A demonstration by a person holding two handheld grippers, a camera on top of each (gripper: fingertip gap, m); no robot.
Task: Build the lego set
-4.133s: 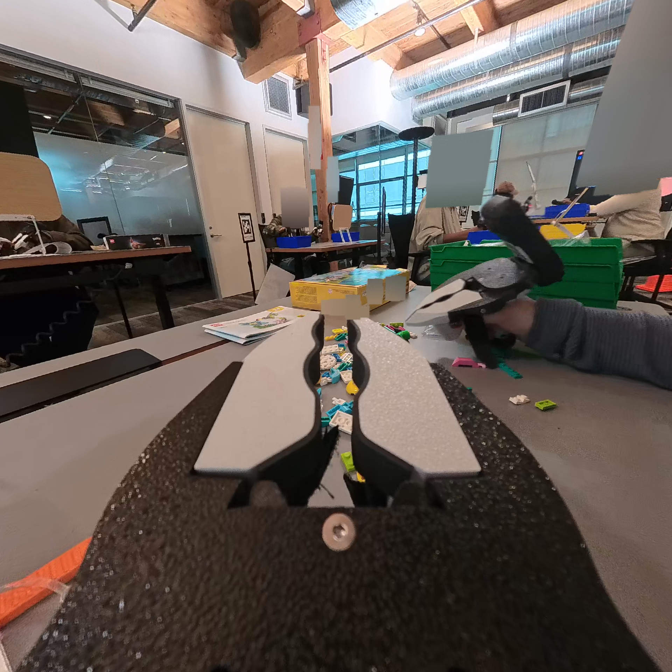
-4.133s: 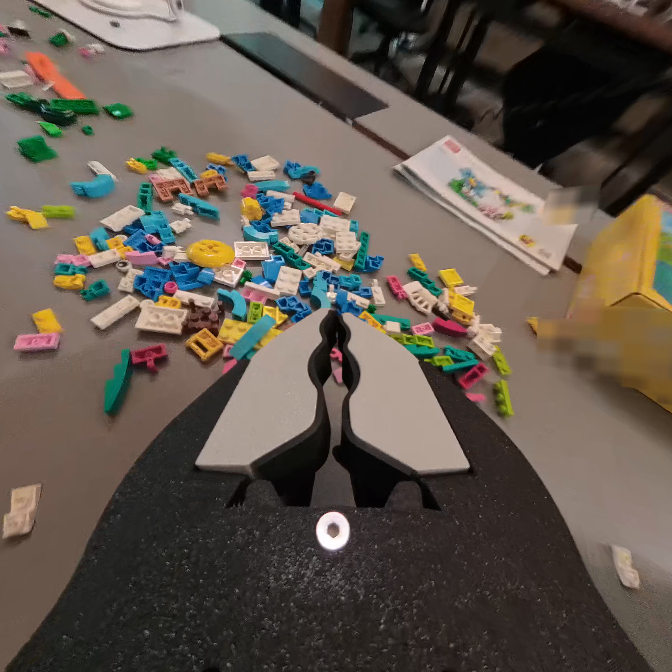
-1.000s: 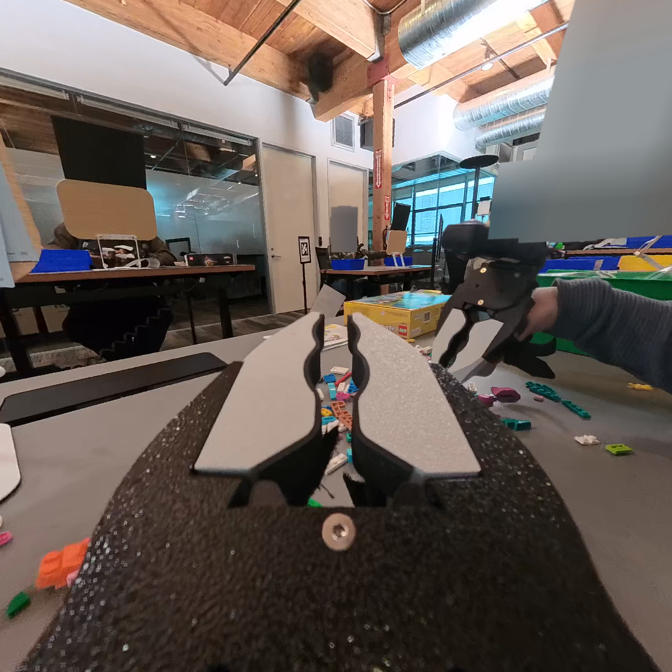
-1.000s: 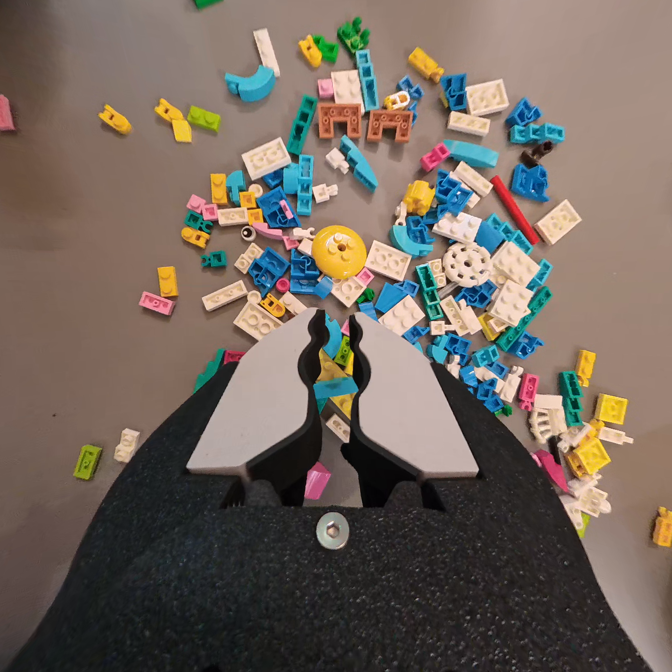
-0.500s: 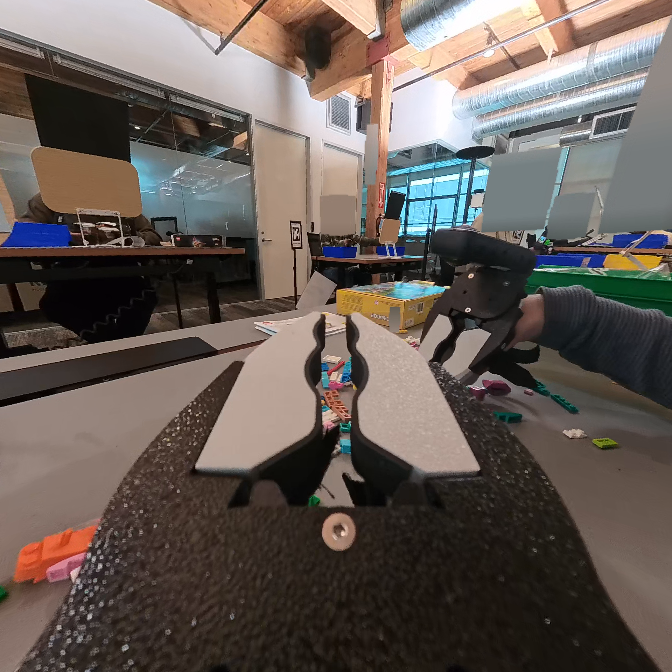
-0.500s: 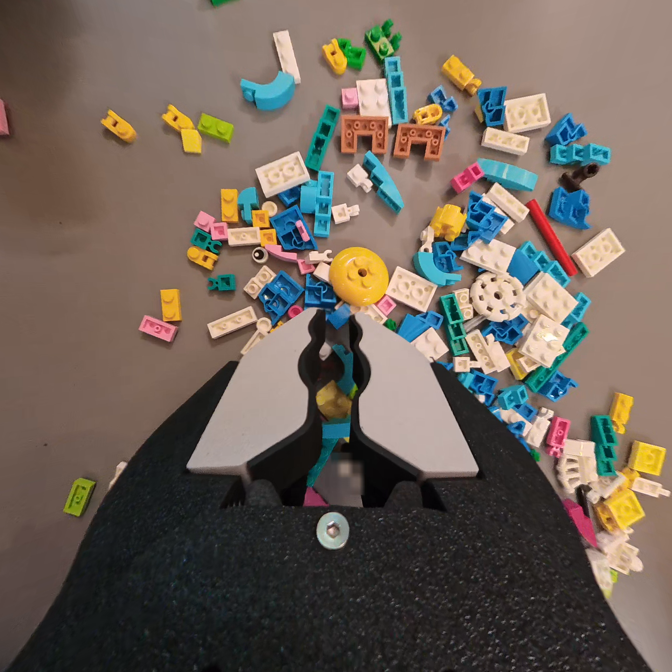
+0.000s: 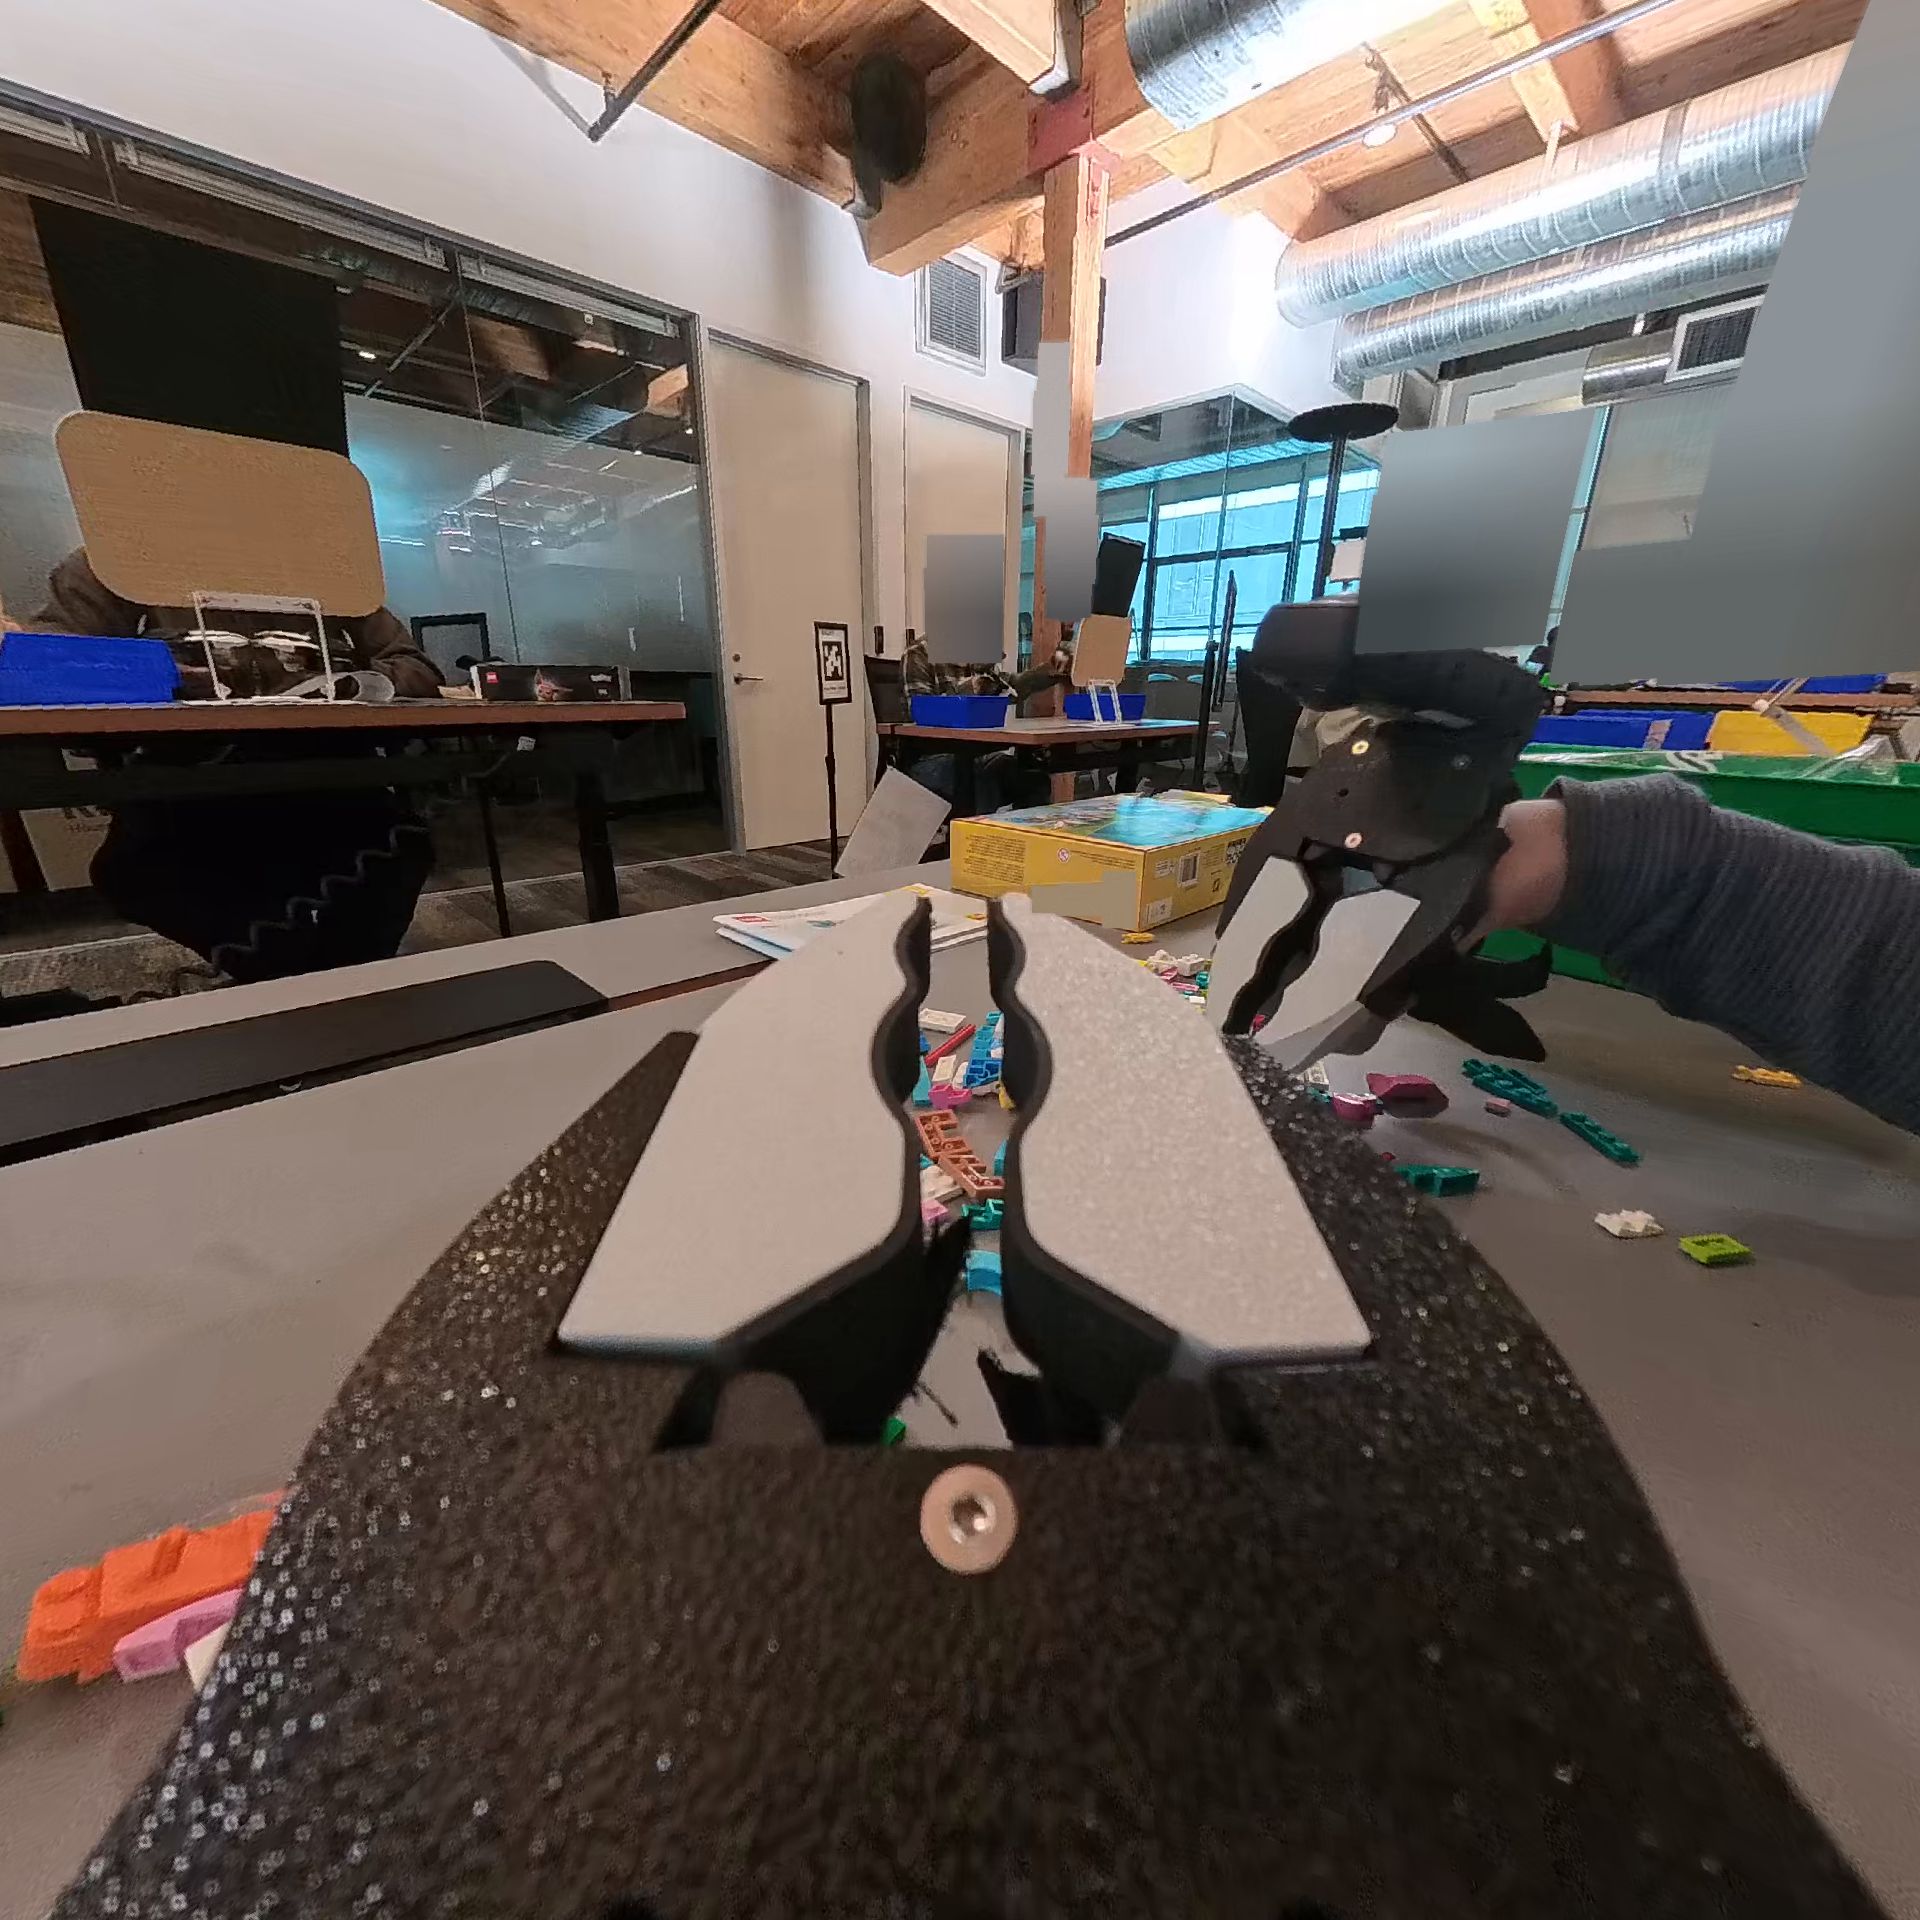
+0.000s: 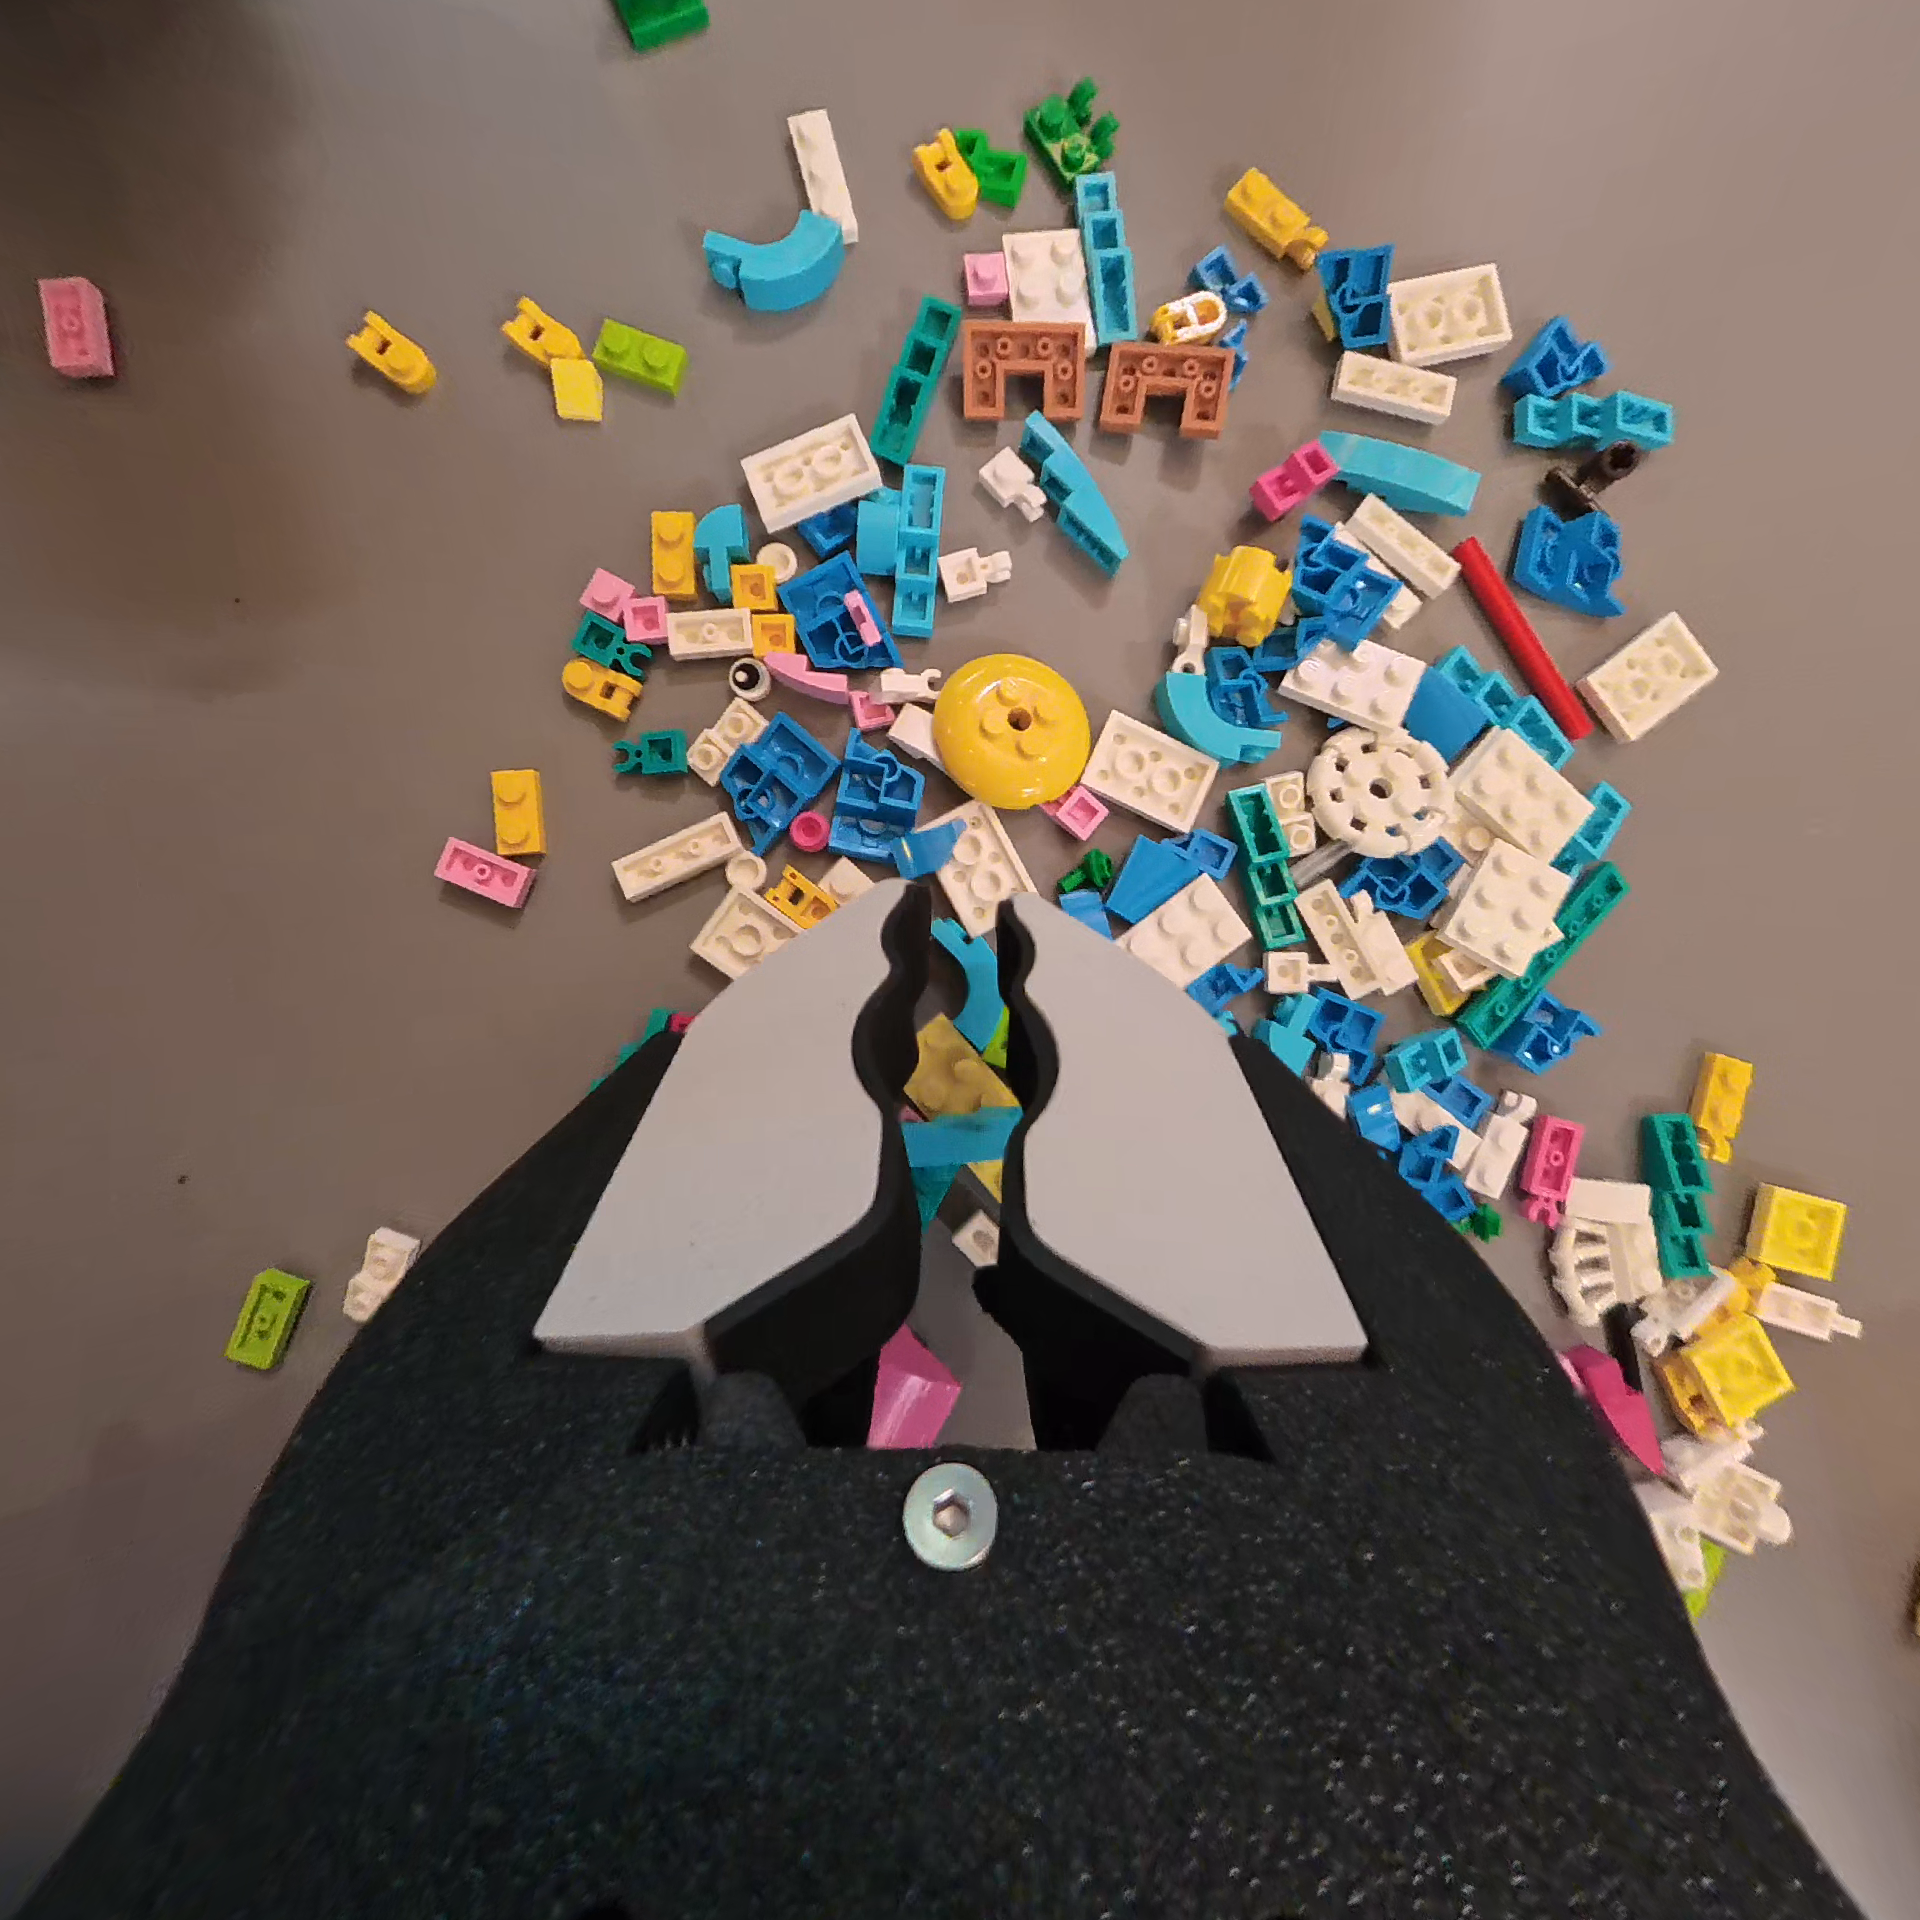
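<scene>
The right tool (image 8: 961, 914), two grey-faced fingers on a black textured body, points down over a scattered heap of small plastic bricks (image 8: 1195, 727) in blue, teal, white, yellow and pink that lies on the grey counter (image 8: 260, 623); its fingers stand a narrow gap apart with nothing pinched, and a turquoise curved piece (image 8: 977, 987) and a yellow studded plate (image 8: 951, 1070) show on the counter through that gap. Just ahead of the tips lies a round yellow dish piece (image 8: 1010, 727), with two brown arch bricks (image 8: 1096, 379) side by side farther off and a red rod (image 8: 1522, 636) to the right. The left tool (image 7: 958, 920) is held low and level over the counter (image 7: 312, 1195), its fingers likewise a narrow gap apart and empty, aimed toward the same heap (image 7: 961, 1101). In that view the right tool (image 7: 1273, 1029) hangs tips-down over the heap, held by a hand in a grey ribbed sleeve (image 7: 1745, 935). A yellow cardboard box (image 7: 1101, 857) and a thin white booklet (image 7: 821, 925) lie beyond the heap, and an orange block assembly (image 7: 135, 1590) with a pink brick beside it sits at the near left edge
</scene>
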